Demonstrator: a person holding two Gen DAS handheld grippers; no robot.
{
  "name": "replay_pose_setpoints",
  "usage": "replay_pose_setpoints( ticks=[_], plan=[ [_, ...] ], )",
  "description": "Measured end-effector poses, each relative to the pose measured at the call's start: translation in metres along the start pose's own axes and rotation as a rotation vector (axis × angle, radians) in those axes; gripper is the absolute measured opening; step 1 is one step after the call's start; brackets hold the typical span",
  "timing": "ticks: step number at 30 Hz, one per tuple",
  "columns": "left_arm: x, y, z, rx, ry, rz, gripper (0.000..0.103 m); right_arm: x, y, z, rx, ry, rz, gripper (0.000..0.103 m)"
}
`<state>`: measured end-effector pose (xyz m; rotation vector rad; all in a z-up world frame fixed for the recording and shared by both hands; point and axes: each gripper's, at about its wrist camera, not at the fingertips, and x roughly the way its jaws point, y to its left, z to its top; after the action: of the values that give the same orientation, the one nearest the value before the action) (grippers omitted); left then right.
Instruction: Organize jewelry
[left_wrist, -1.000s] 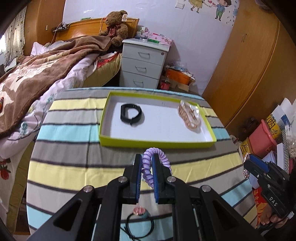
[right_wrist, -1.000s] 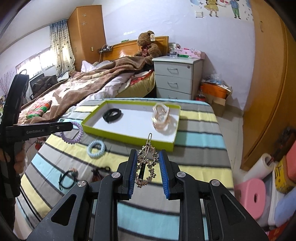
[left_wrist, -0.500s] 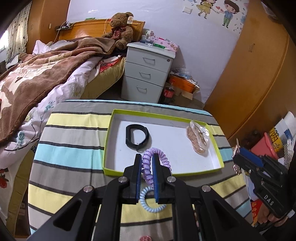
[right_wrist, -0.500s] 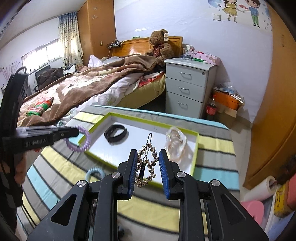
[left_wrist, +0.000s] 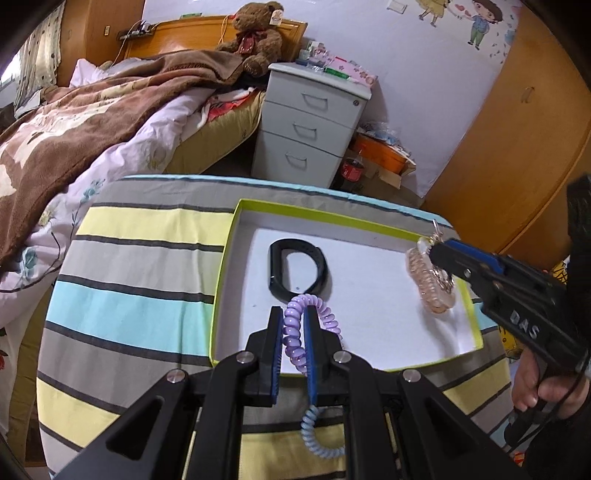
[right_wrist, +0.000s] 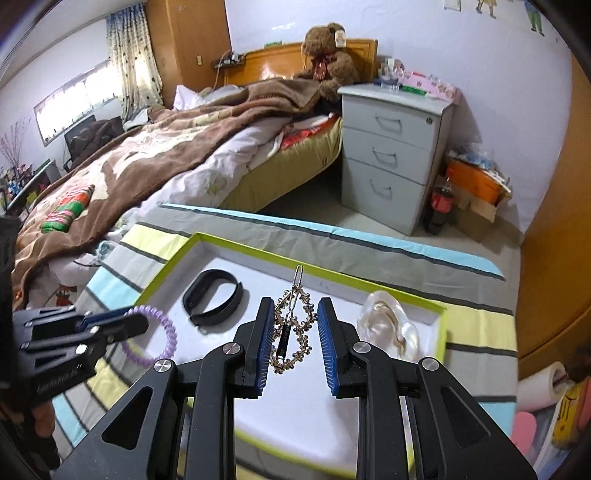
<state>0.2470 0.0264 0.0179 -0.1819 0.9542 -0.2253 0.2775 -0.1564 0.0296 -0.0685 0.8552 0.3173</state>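
Note:
My left gripper (left_wrist: 294, 328) is shut on a purple coil hair tie (left_wrist: 293, 332) and holds it over the front edge of the green-rimmed white tray (left_wrist: 236, 236). It also shows at the left of the right wrist view (right_wrist: 110, 325), with the hair tie (right_wrist: 166, 332). My right gripper (right_wrist: 295, 332) holds a gold ornate hair clip (right_wrist: 291, 325) over the tray (right_wrist: 173, 258); its jaws stand wider than before, and the clip hangs against the left pad. In the tray lie a black band (left_wrist: 297, 269) and a clear pinkish bracelet (left_wrist: 430, 288).
A pale blue coil tie (left_wrist: 317, 432) lies on the striped tablecloth (left_wrist: 140, 273) under my left gripper. A bed (right_wrist: 147, 155), a grey drawer unit (right_wrist: 391, 155) and wooden wardrobe doors (left_wrist: 517, 147) stand beyond the table.
Both grippers moved forward to over the tray. The right jaws have spread wider around the hair clip. The left stays shut on the purple tie.

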Motion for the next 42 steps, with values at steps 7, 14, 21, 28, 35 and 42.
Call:
replay_pose_setpoints(
  ticks=[7, 14, 21, 28, 35, 42],
  plan=[
    [0.018, 0.009, -0.001, -0.018, 0.032, 0.009, 0.012, 0.036, -0.004, 0.006, 0.030, 0.074, 0.030, 0.025],
    [0.029, 0.011, -0.001, -0.023, 0.052, 0.011, 0.012, 0.055, -0.003, 0.008, 0.020, 0.119, 0.013, 0.025],
    [0.037, 0.013, 0.000, -0.028, 0.071, 0.026, 0.012, 0.067, 0.000, 0.010, 0.003, 0.158, -0.001, 0.025],
    [0.040, 0.013, 0.001, -0.021, 0.075, 0.031, 0.012, 0.075, -0.001, 0.009, 0.016, 0.173, -0.005, 0.025],
    [0.042, 0.013, 0.002, -0.026, 0.078, 0.030, 0.017, 0.079, -0.003, 0.007, 0.017, 0.190, -0.013, 0.025],
    [0.043, 0.010, 0.003, -0.022, 0.082, 0.021, 0.028, 0.080, -0.005, 0.007, 0.022, 0.190, -0.011, 0.025]
  ],
)
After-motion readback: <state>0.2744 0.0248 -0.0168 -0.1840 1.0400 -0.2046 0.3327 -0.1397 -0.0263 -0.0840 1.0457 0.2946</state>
